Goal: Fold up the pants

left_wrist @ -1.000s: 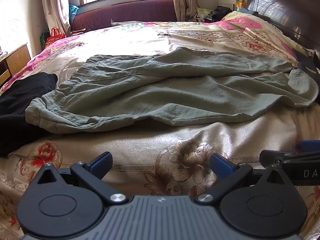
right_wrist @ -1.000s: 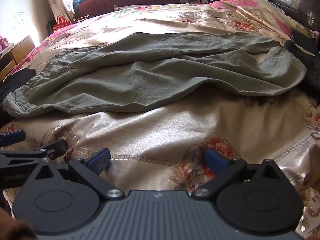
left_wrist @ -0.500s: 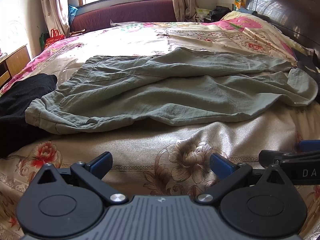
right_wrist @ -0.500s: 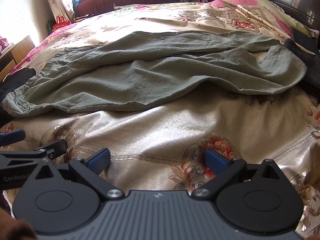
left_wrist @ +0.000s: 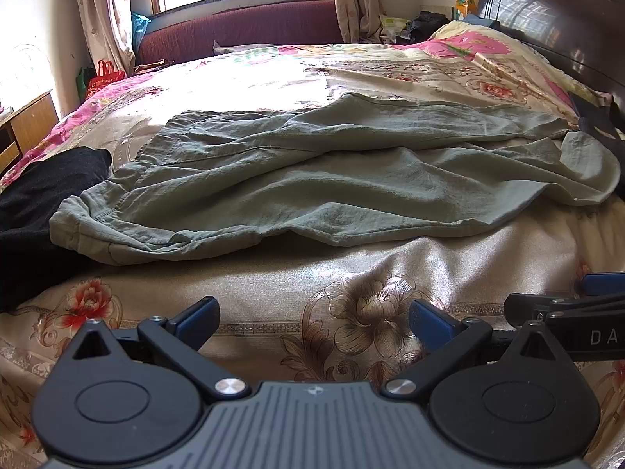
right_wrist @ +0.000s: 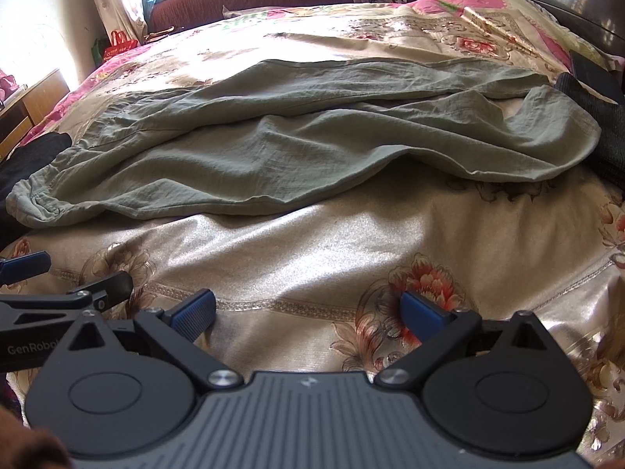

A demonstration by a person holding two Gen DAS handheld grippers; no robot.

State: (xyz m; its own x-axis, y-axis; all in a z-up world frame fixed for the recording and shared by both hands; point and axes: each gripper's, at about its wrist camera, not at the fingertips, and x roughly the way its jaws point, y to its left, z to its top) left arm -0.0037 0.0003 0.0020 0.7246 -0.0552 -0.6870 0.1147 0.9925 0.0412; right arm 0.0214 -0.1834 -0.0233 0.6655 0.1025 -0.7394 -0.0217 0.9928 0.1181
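Grey-green pants (left_wrist: 312, 183) lie rumpled across the floral bedspread (left_wrist: 351, 281), waistband at the left, leg ends at the right; they also show in the right wrist view (right_wrist: 273, 144). My left gripper (left_wrist: 314, 318) is open and empty, low over the bedspread short of the pants' near edge. My right gripper (right_wrist: 308, 310) is open and empty, beside the left one and also short of the pants. The right gripper's fingers (left_wrist: 566, 305) show at the right edge of the left view; the left gripper's fingers (right_wrist: 101, 293) show at the left edge of the right view.
A black garment (left_wrist: 35, 211) lies at the left next to the waistband. A dark item (right_wrist: 593, 105) lies by the leg ends at the right. A dark headboard (left_wrist: 554, 11) stands at the right, a maroon sofa (left_wrist: 242, 27) under the window, a wooden cabinet (left_wrist: 27, 125) at the left.
Both views have shifted very slightly relative to the pants. The pants have not moved and both grippers stay open.
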